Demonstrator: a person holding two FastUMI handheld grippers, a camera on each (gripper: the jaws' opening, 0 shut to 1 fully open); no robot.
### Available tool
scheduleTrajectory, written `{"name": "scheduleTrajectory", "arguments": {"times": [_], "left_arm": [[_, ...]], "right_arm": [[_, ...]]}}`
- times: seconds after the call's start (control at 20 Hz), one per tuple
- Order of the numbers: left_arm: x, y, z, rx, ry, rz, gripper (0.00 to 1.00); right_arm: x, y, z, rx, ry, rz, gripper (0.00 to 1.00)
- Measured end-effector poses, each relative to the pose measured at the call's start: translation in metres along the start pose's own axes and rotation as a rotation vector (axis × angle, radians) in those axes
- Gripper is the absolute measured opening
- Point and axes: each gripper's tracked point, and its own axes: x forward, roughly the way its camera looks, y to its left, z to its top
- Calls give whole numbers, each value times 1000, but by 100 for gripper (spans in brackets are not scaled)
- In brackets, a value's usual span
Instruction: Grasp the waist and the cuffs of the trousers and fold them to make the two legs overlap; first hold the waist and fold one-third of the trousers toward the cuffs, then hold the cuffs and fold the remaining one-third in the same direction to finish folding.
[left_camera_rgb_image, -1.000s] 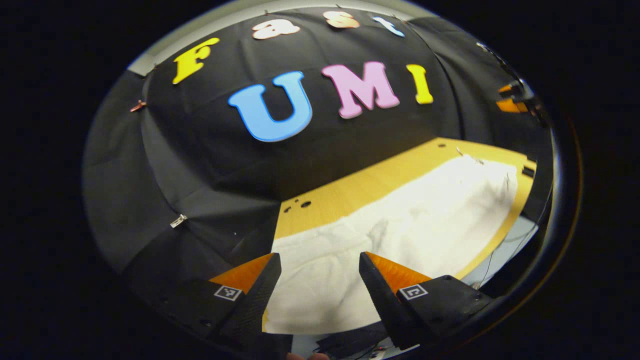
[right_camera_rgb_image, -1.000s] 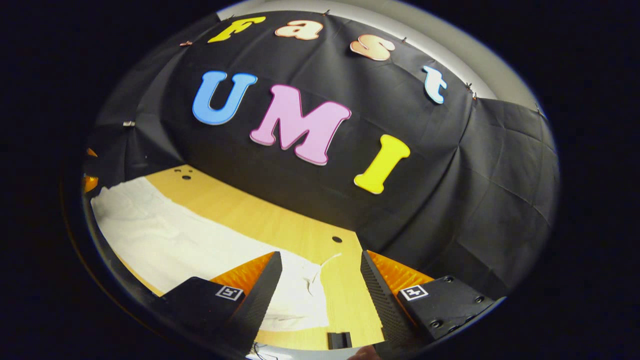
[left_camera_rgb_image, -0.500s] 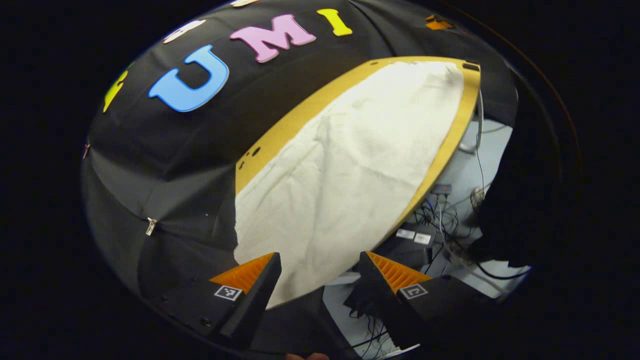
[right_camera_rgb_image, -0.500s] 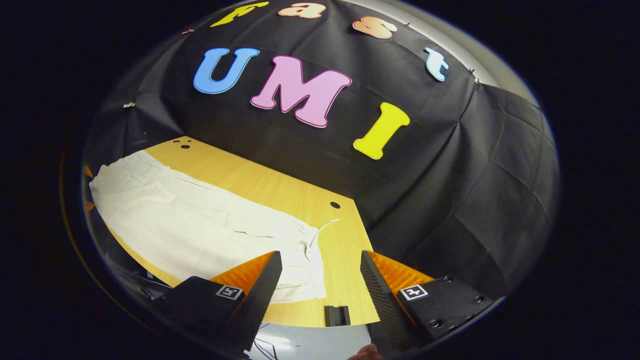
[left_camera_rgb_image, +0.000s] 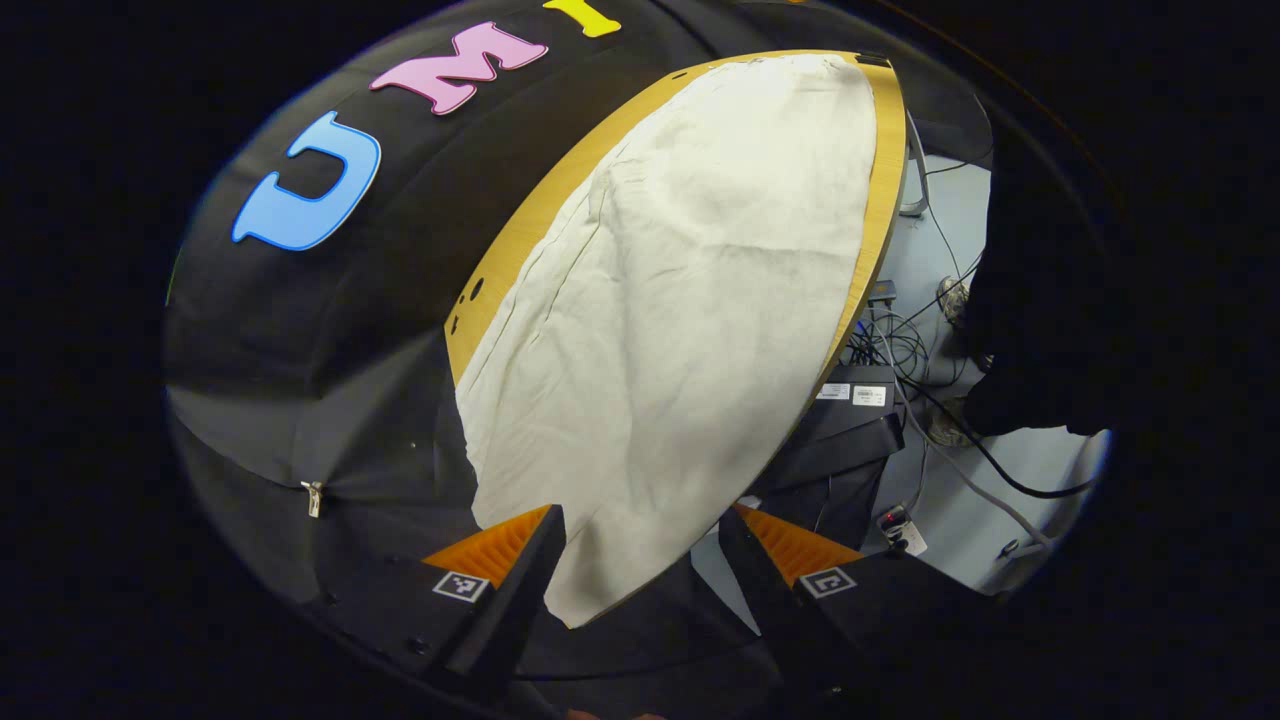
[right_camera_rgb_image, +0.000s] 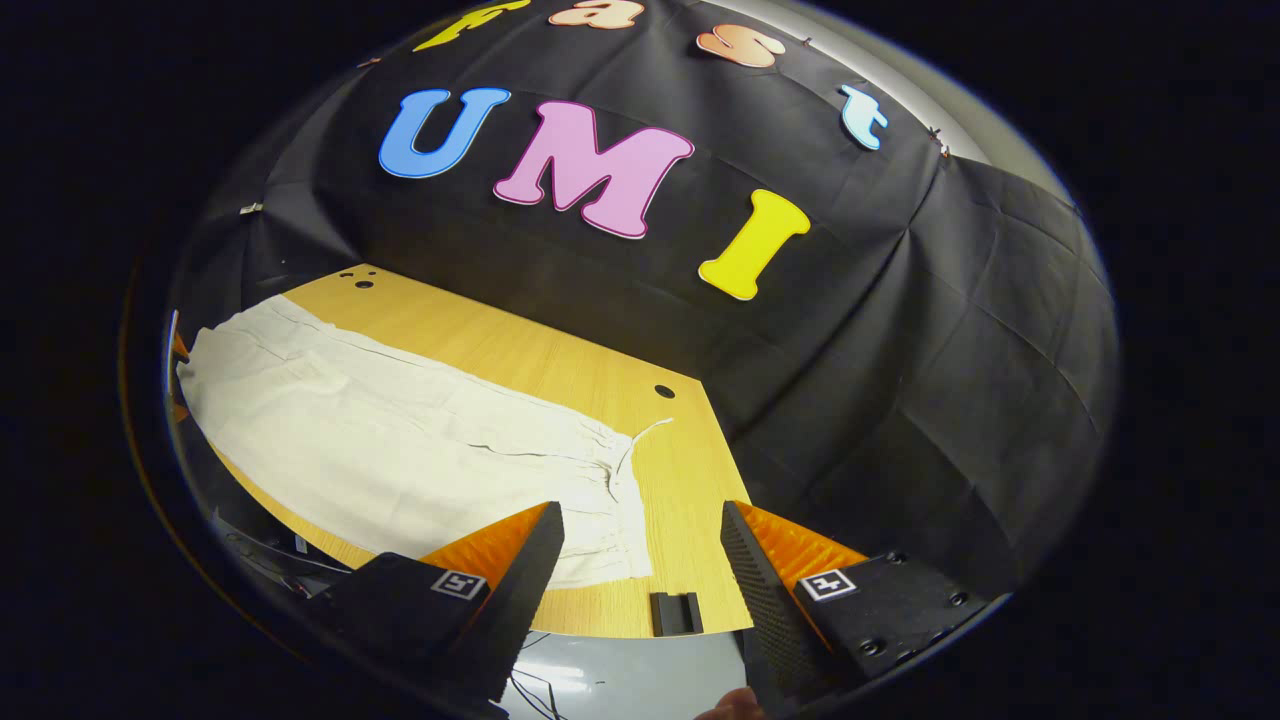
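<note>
The trousers (left_camera_rgb_image: 680, 300) lie flat and unfolded along the wooden table (left_camera_rgb_image: 884, 190), covering most of its top, with a strip of bare wood along the far edge by the black cloth wall (left_camera_rgb_image: 330, 330). In the left gripper view the left gripper (left_camera_rgb_image: 640, 535) hangs over one end of the cloth, at about 6 o'clock of the picture, its fingers spread wide with nothing between them (the cloth runs from there up toward 1 o'clock). Cables (left_camera_rgb_image: 930, 350) and boxes sit on the floor at 3 o'clock.

In the right gripper view the trousers (right_camera_rgb_image: 400, 440) stretch from 9 o'clock toward the centre, the gathered waist end with its drawstring (right_camera_rgb_image: 645, 437) nearest. The right gripper (right_camera_rgb_image: 640, 535) is above the table's near edge (right_camera_rgb_image: 690, 500) beside that end, fingers apart and holding nothing. A small black bracket (right_camera_rgb_image: 676, 613) sits on the edge at 6 o'clock.
</note>
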Motion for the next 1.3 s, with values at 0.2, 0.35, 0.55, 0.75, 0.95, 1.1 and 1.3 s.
{"name": "scheduleTrajectory", "arguments": {"times": [0.2, 0.35, 0.55, 0.75, 0.95, 1.1, 1.3], "left_arm": [[2, 15, 17, 88, -23, 10, 95], [18, 14, 17, 118, -7, -37, 95], [37, 9, 15, 148, 35, -167, 74], [53, 15, 20, 265, 59, -239, 34], [61, 22, 25, 251, 117, -283, 7], [62, 24, 26, 166, 155, -321, 6], [63, 23, 27, 166, 176, -332, 6]], "right_arm": [[7, 7, -3, -26, 7, 15, 97], [20, 15, -13, -86, 20, 46, 97], [45, 27, -33, -193, 55, 138, 97], [60, 38, -55, -293, 105, 261, 97], [77, 49, -79, -370, 136, 349, 97], [81, 57, -98, -477, 143, 414, 98], [88, 72, -128, -646, 154, 515, 98]]}}
